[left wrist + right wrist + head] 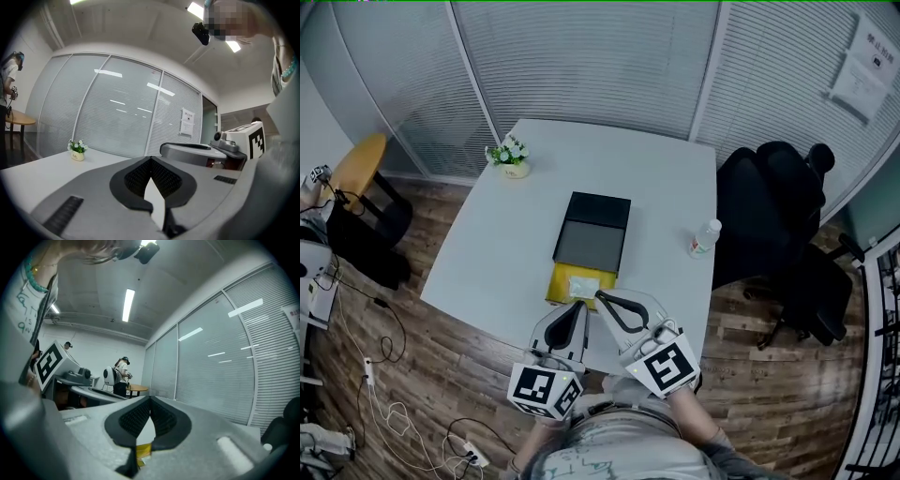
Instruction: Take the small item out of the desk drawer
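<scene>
A black desk organiser (592, 230) lies mid-table with its yellow drawer (558, 286) pulled out toward me. A small white packet (583, 281) lies inside the drawer. My left gripper (578, 305) hangs at the table's front edge, just short of the drawer, jaws together and holding nothing. My right gripper (600, 296) is beside it, its tip over the drawer's near right corner, also shut and holding nothing. In the left gripper view the jaws (150, 159) meet at the tips. In the right gripper view the jaws (150, 399) meet too, and a bit of yellow drawer (143, 449) shows below them.
A small flower pot (512, 159) stands at the table's far left and a plastic bottle (704, 237) near its right edge. A black office chair (778, 216) is to the right, a round wooden table (358, 167) to the left. Cables lie on the floor (384, 394).
</scene>
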### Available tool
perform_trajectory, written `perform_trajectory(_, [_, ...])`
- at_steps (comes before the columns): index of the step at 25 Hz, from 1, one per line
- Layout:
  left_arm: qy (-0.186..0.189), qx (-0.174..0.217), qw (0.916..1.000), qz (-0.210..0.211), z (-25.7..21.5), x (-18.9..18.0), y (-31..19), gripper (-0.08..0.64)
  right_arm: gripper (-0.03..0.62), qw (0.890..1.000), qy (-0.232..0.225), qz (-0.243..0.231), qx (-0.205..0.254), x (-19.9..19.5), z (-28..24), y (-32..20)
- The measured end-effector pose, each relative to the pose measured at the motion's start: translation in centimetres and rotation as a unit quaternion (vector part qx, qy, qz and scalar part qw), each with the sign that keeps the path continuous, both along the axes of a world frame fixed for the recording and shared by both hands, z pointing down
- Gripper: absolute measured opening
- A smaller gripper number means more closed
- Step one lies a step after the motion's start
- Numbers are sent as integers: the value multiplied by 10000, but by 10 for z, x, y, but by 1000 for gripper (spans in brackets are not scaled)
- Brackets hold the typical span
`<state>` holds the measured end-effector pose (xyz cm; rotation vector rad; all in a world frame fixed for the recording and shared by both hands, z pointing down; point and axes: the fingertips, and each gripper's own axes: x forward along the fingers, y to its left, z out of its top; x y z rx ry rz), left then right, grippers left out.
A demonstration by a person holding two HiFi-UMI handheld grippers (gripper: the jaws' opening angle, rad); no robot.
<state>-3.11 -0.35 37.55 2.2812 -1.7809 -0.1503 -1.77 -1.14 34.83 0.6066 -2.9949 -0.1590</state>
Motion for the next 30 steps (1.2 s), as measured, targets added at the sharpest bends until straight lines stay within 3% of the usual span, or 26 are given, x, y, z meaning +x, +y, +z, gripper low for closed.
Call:
perform_trajectory(8, [72,-126,9997,-191,12,6,-18,-2,2,10000,33,-64,-61,11,12,-24])
perform_trajectory(14, [78,-139,9998,-151,9,-8,-36,-2,2,9999,50,-20,-115,-3,8,-41])
perform_trajectory(30, [-62,-72,9981,606,4,-37,-89,-2,2,9969,48,786,-90,-20,7,-87])
